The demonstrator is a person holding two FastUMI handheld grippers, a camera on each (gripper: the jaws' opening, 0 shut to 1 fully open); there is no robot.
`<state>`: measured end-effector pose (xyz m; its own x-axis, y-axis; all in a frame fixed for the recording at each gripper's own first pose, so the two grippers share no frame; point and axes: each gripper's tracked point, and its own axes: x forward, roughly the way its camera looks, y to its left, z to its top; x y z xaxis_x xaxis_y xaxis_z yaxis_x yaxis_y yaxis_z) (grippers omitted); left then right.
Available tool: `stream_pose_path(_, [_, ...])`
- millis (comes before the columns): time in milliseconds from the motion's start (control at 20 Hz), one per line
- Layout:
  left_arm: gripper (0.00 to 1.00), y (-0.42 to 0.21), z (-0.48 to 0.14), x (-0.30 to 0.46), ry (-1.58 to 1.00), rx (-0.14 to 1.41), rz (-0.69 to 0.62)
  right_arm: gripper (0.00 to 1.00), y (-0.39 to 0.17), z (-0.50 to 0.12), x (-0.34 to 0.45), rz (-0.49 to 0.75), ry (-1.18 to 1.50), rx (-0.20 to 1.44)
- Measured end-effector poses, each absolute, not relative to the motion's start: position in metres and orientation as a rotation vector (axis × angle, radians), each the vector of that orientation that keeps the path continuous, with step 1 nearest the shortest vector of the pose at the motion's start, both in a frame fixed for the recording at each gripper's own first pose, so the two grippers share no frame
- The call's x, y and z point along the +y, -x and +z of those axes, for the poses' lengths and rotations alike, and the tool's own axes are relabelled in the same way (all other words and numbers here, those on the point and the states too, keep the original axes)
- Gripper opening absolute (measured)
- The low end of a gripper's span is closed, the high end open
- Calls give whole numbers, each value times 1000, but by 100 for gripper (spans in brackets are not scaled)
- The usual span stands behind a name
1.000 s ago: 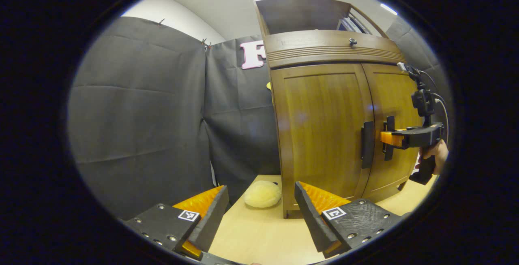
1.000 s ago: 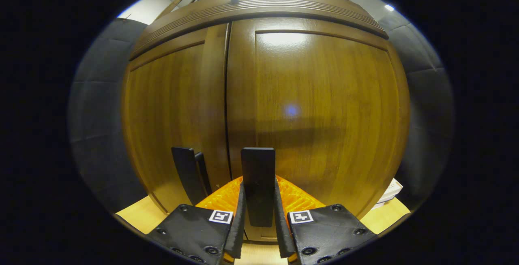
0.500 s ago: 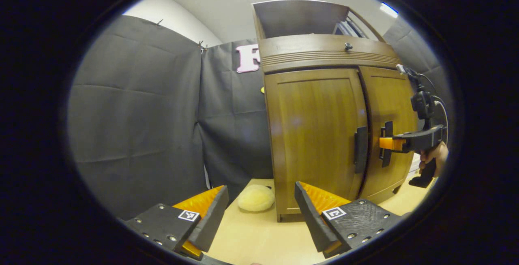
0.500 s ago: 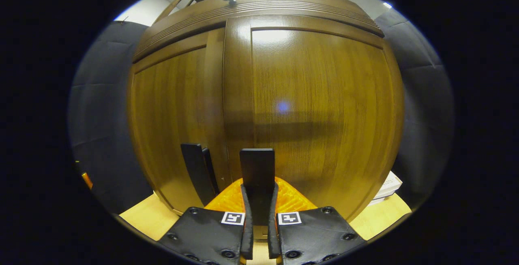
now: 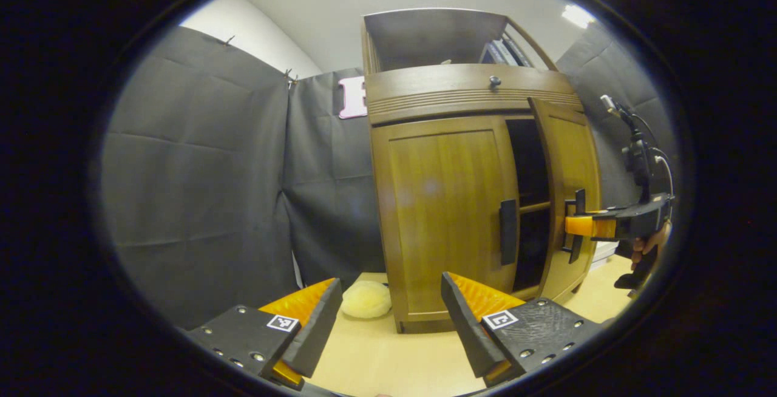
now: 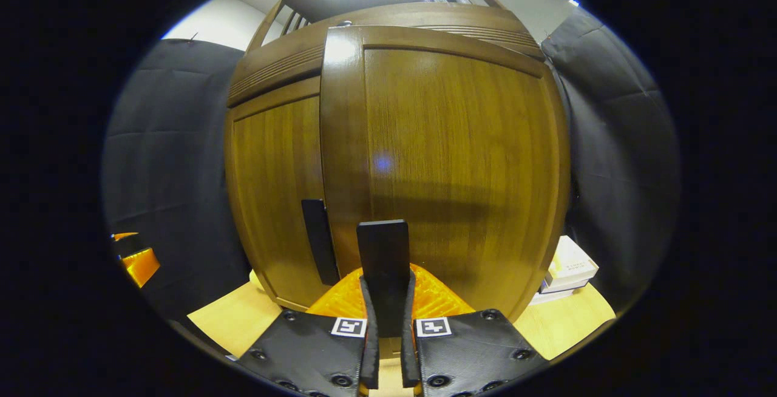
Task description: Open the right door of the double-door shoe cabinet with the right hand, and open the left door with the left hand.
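Both right tongs (image 6: 385, 300) fingers pinch right-door handle (image 6: 382, 263), door ajar.

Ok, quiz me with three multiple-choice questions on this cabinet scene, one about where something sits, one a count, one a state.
1. Where is the pale yellow fluffy ball? A on the top shelf; B on the light wooden table beside the brown wooden shoe cabinet; C inside the cabinet.
2. How many black vertical door handles? A one; B two; C four.
3. The right door is: A shut; B removed; C partly open.

B: it lies at the cabinet's foot.
B: left handle, right handle.
C: the right tool clamps its handle; a dark gap shows.
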<state>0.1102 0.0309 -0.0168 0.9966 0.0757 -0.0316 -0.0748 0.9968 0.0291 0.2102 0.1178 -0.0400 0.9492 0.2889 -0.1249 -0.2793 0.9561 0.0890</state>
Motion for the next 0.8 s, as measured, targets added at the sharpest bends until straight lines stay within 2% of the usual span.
stream_pose_path(50, [96,-111,-13,28,-30,28,69,16,-203,-40,114,296,-70,137])
stream_pose_path(150, [96,-112,-13,26,-28,23,52,12,-188,-41,104,306,-71,139])
stream_pose_path(200, [97,-115,-11,27,-27,19,43,16,-182,-40,99,309,-73,141])
stream_pose_path(600, [97,-142,3,29,-38,-4,-54,16,-144,-45,49,296,-103,145])
stream_pose_path(650, [96,-139,0,25,-37,-3,-64,12,-139,-45,42,289,-102,145])
stream_pose_path(700, [96,-146,3,27,-34,-2,-76,16,-136,-45,36,281,-100,144])
stream_pose_path(800, [96,-156,3,30,-34,-8,-98,16,-128,-45,20,261,-99,145])
